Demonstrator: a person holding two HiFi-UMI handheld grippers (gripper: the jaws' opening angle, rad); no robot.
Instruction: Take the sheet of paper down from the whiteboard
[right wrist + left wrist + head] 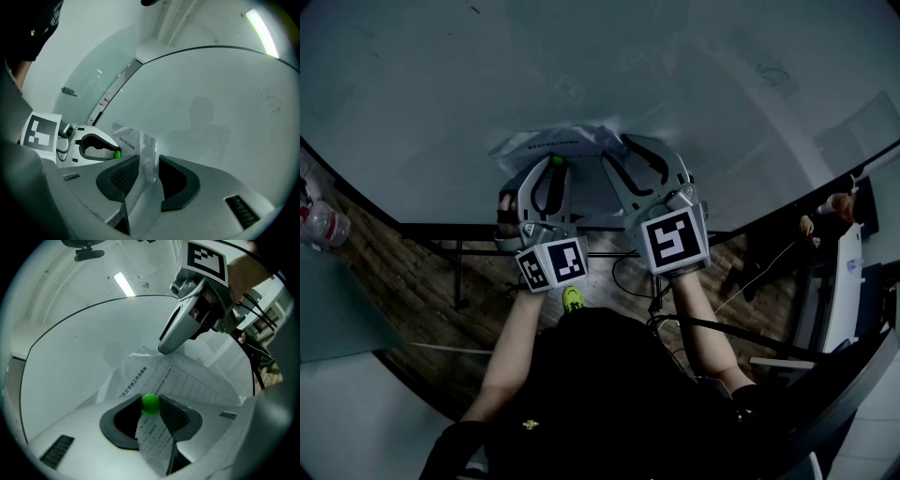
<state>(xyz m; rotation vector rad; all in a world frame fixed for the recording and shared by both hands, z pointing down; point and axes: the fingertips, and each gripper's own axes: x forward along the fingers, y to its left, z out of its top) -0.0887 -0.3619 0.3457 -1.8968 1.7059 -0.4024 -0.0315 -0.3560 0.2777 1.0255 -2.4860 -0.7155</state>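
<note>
The whiteboard [441,94] fills the upper half of the head view. The sheet of paper [562,141] lies bunched against the board's face, at 12 o'clock from both tongs. The left gripper [553,167] is closed on a green ball [150,404], which sits between its two pad tips; the printed sheet also runs down through the gap behind the ball. The right gripper [149,161] stands at 3 o'clock from the left one, its jaws clamped on a crumpled fold of the sheet. In the left gripper view the right gripper enters from 1 o'clock, with its tip on the paper's upper edge.
</note>
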